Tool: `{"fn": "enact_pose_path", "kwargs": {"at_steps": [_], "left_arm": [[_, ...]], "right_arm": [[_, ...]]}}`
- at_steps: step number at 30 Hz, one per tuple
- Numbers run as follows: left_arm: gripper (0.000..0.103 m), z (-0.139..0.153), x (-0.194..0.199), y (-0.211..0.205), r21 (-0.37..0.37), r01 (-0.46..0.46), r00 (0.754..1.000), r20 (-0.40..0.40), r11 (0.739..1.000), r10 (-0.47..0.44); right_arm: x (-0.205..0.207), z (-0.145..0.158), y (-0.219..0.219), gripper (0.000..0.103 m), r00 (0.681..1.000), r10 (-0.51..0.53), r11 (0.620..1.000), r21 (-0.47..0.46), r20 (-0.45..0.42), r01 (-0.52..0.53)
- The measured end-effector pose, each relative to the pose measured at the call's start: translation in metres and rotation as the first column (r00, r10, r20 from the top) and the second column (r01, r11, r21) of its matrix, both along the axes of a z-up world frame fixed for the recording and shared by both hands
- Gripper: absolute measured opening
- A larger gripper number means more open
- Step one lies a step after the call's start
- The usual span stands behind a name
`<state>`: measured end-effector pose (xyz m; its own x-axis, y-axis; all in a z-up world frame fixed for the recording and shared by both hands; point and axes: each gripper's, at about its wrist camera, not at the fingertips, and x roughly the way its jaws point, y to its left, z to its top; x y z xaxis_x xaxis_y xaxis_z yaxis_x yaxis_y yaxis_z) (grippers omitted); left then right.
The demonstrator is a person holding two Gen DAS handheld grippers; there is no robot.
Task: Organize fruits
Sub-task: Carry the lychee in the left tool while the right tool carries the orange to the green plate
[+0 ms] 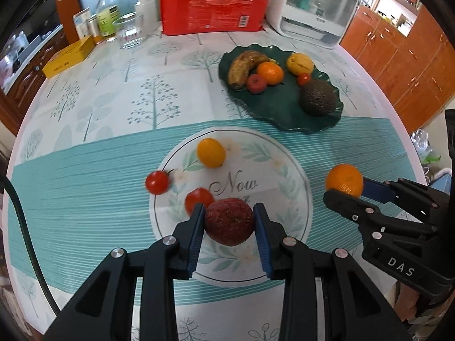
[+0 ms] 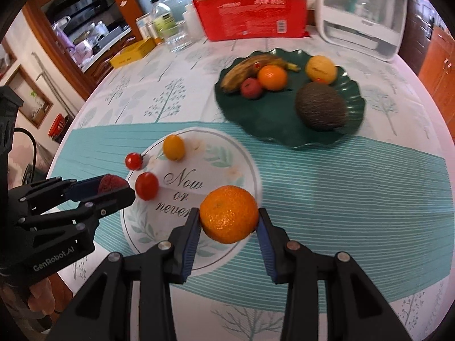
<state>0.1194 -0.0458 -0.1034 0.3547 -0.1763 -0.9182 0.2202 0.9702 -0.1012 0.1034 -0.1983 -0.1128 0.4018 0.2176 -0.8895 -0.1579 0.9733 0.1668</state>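
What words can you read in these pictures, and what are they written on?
"Now or never": on the round print of the tablecloth.
"DAS": on the right gripper.
"GenRobot.AI": on the left gripper.
The red package, the bottle label, the yellow box and the white appliance carry print too small or blurred to read.

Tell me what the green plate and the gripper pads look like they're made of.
Green plate: likely glazed ceramic or glass, given its glossy sheen and wavy, scalloped rim. Left gripper pads: probably ribbed blue rubber, matte with fine ridges.
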Motion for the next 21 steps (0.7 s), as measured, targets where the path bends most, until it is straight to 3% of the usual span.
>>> {"fn": "enact_pose_path", "kwargs": {"at_steps": [10, 21], "left_arm": [[0.033, 0.037, 0.036, -0.026, 0.029, 0.031, 0.998, 0.061, 0.999, -0.033], [0.033, 0.085, 0.091, -0.059, 0.012, 0.076, 0.987, 0.143, 0.997, -0.077]], "right_arm": [[0.016, 0.029, -0.032, 0.039, 0.997, -0.070, 0.998, 0.008, 0.044, 0.069], [0.072, 0.084, -0.076, 0.039, 0.981, -0.149, 0.988, -0.027, 0.124, 0.154]]}}
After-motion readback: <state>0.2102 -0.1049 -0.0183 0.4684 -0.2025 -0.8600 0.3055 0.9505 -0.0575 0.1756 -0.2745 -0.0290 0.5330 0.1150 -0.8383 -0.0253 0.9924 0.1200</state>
